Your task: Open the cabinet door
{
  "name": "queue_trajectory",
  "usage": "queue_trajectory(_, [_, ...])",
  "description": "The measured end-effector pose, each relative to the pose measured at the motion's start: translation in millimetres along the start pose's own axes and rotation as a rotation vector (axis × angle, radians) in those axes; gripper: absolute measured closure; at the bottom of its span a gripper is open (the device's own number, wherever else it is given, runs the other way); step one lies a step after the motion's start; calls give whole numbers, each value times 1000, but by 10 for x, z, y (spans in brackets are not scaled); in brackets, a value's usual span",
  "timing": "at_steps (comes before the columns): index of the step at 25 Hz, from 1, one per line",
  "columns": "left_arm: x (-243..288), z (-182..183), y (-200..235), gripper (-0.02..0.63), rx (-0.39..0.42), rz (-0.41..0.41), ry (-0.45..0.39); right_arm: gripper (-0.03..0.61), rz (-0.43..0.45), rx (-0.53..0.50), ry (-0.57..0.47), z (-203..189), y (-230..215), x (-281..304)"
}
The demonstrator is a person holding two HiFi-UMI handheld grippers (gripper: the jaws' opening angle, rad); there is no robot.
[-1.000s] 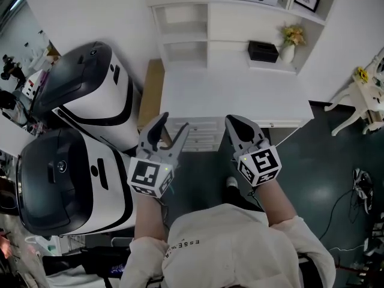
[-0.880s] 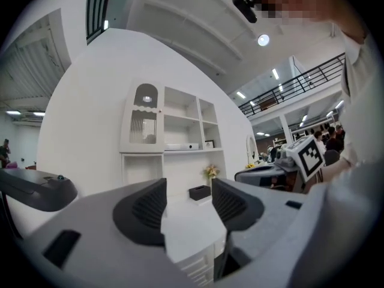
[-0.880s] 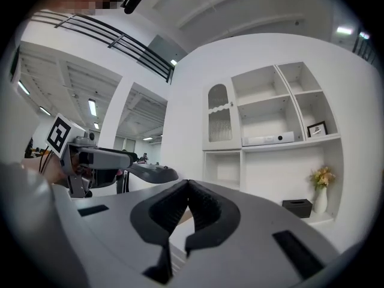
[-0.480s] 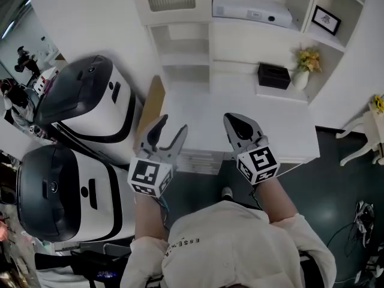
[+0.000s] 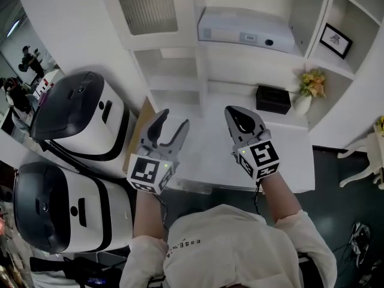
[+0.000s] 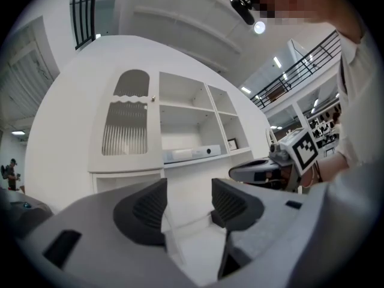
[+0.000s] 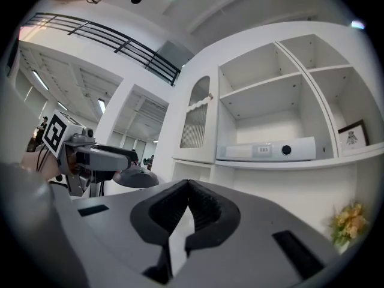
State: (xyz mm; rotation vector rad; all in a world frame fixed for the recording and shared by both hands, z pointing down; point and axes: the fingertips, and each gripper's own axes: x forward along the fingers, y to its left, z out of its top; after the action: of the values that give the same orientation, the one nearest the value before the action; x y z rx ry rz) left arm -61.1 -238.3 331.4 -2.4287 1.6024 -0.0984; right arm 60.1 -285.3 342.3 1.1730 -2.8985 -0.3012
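the cabinet door [image 5: 147, 8], a ribbed panel with an arched top, is seen shut at the upper left of the white shelf unit, above and beyond the table [image 5: 288, 155]. its small knob [image 6: 153, 98] is set on the edge nearest the open shelves. the left tongs [image 5: 173, 122] are held released over the table's left part, jaws apart with nothing between them. the right tongs [image 5: 241, 117] are clenched on nothing, jaws pressed together. both are well apart from the door, so the reach is judged not yet made.

several slips can be expected from here. the knob is tiny against the broad ribbed pads, so it could be pinched off-centre and lost as soon as a pull is applied. if the right tongs are chosen, the knob would only be nudged unless the jaws are parted first. a pull made straight out, not along the door's arc, could strain the hinge side or snap the grip free. an overshoot to the right of the knob could bring a jaw against the white box-shaped device [image 5: 246, 32] on the neighbouring shelf. a low sweep of the right arm could tip the vase of flowers [image 5: 306, 95] or push the black box [image 5: 273, 99] at the table's back.
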Motion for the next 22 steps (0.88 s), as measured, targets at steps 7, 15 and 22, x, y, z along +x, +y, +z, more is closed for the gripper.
queue_trajectory(7, [638, 415, 664, 385, 69, 41, -83, 563, 7, -21, -44, 270, -294, 577])
queue_trajectory(15, [1283, 1202, 1233, 385, 162, 4, -186, 563, -35, -51, -90, 608, -449, 1129])
queue_trajectory(22, [1818, 1920, 1590, 388, 199, -29, -230, 563, -81, -94, -94, 772, -675, 1390])
